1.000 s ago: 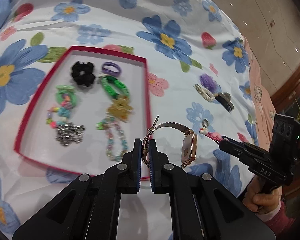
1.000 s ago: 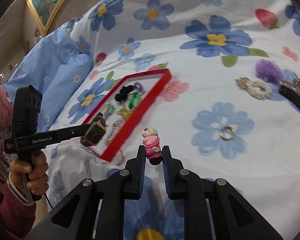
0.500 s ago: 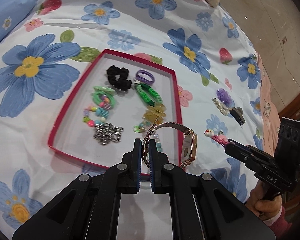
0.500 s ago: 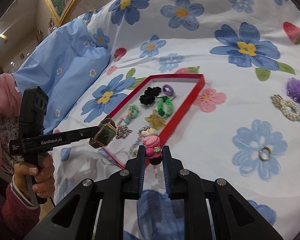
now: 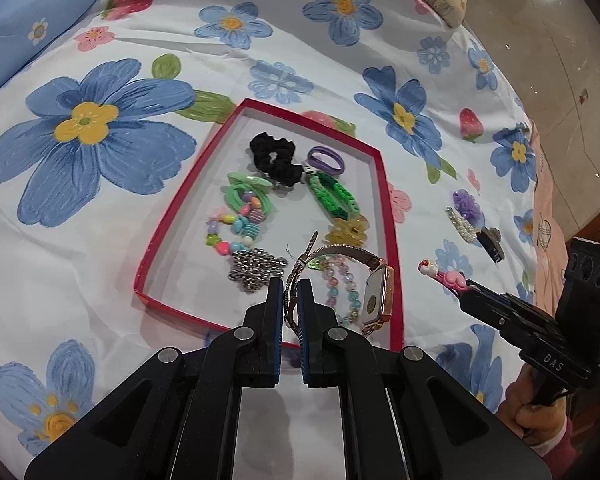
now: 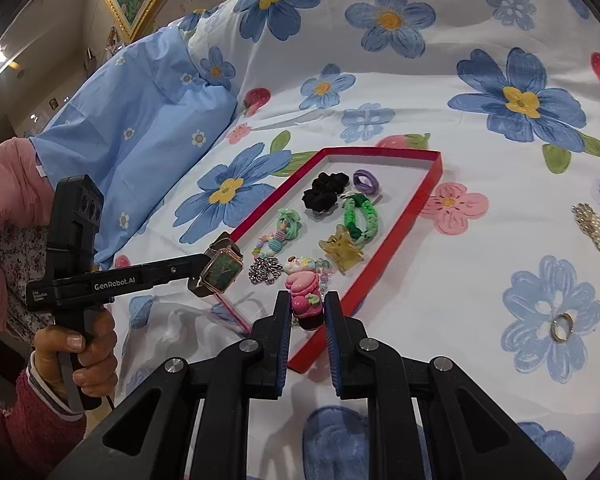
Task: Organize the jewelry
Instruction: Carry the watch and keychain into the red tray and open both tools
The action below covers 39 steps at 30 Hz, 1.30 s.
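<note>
Delivery step: your left tongs (image 5: 291, 294) pinch the rose-gold mesh-strap watch (image 5: 374, 298), right tongs (image 6: 307, 312) clamp the pink cartoon clip (image 6: 303, 286); lower both into the red-rimmed tray (image 5: 389, 216).

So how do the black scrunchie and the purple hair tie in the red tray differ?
The black scrunchie is ruffled and bulky; the purple hair tie is a smooth, thin band. The scrunchie is plainly the larger, with a tiny centre hole, while the hair tie forms an open oval loop. The scrunchie lies further from the tray's right wall; the hair tie lies nearer it. Both lie loose at the tray's far end, untouched by either gripper.
</note>
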Motion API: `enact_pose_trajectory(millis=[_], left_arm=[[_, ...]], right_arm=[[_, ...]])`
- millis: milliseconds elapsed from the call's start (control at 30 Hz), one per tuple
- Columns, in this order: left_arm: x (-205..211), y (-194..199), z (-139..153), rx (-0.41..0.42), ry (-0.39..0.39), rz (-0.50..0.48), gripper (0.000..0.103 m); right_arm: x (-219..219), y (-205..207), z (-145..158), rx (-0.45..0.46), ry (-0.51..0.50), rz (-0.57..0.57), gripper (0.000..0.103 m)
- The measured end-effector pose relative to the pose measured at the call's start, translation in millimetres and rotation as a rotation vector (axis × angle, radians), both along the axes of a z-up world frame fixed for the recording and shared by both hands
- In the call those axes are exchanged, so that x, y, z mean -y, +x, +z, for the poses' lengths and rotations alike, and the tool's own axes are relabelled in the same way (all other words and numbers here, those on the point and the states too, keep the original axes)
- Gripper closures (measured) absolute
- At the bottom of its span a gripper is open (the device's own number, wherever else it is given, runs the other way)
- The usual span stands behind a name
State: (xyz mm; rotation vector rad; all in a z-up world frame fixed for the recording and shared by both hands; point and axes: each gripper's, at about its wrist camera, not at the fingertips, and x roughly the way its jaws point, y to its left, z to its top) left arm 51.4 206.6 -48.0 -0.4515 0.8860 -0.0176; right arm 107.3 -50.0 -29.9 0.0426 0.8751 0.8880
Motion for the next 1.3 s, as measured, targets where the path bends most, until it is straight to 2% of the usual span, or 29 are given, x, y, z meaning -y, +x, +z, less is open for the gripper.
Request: enact_pose_trajectory(millis=[433, 833, 1300], left_arm=[[-19.8, 10.7, -11.4, -0.033, 0.018, 0.026, 0.098], [-27.9, 37.9, -36.7, -0.103, 0.073, 0.017, 0.098], [-27.8, 51.8, -56.2, -0.157, 0.115, 0.015, 0.097]], right_arm=[[-30.4, 10.8, -9.8, -0.018, -0.019, 0.012, 0.087], [-71.0, 27.8, -40.7, -0.041, -0.144, 0.036, 0.087], [-79.7, 38.0, -56.4, -0.052, -0.208, 0.049, 0.086]])
